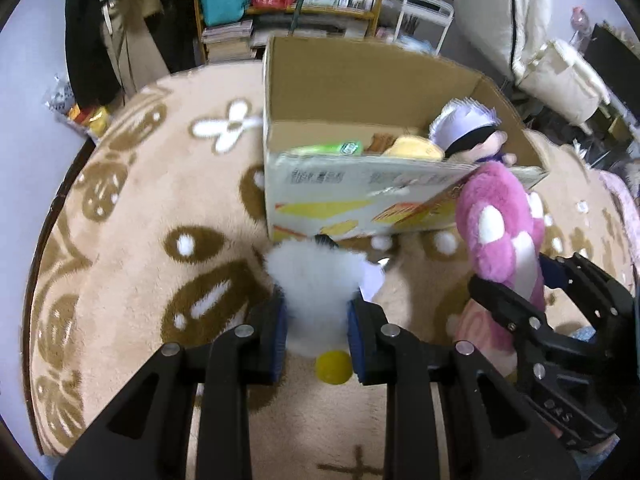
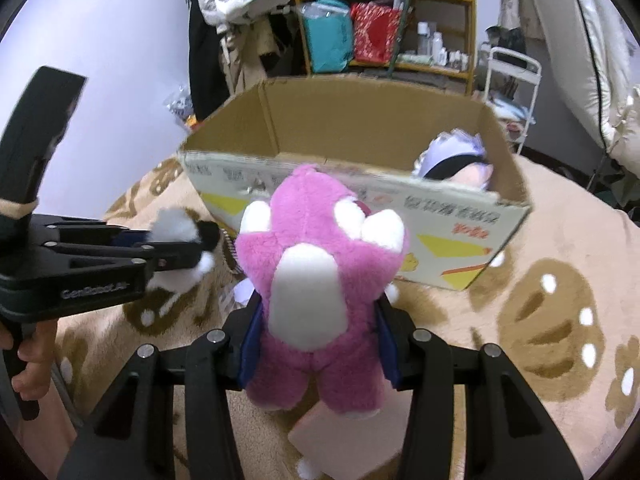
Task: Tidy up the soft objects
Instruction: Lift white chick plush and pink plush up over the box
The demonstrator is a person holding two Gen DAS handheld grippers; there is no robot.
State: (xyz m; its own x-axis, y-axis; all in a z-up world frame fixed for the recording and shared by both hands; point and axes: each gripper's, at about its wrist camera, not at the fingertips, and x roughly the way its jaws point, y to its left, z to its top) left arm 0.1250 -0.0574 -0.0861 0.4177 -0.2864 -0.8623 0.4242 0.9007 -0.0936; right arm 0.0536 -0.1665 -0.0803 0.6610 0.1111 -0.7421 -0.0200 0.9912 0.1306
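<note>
Floor covered by a beige plush rug [image 1: 140, 216] with brown and white flower shapes. Pale wall [image 2: 120, 40] at left. Wooden shelf unit [image 2: 400, 32] behind, crammed with bags and bottles; coats [image 1: 104, 28] hang beside it. White metal rack [image 2: 516, 76] and cream bedding [image 1: 532, 28] at right.

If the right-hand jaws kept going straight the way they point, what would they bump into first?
Probably the cardboard box: its printed front wall stands straight ahead of the right gripper, beyond the pink plush toy it holds. Depth is hard to judge here.

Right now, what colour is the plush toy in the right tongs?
Pink with white patches: the pink plush toy, clearest in the right wrist view.
</note>
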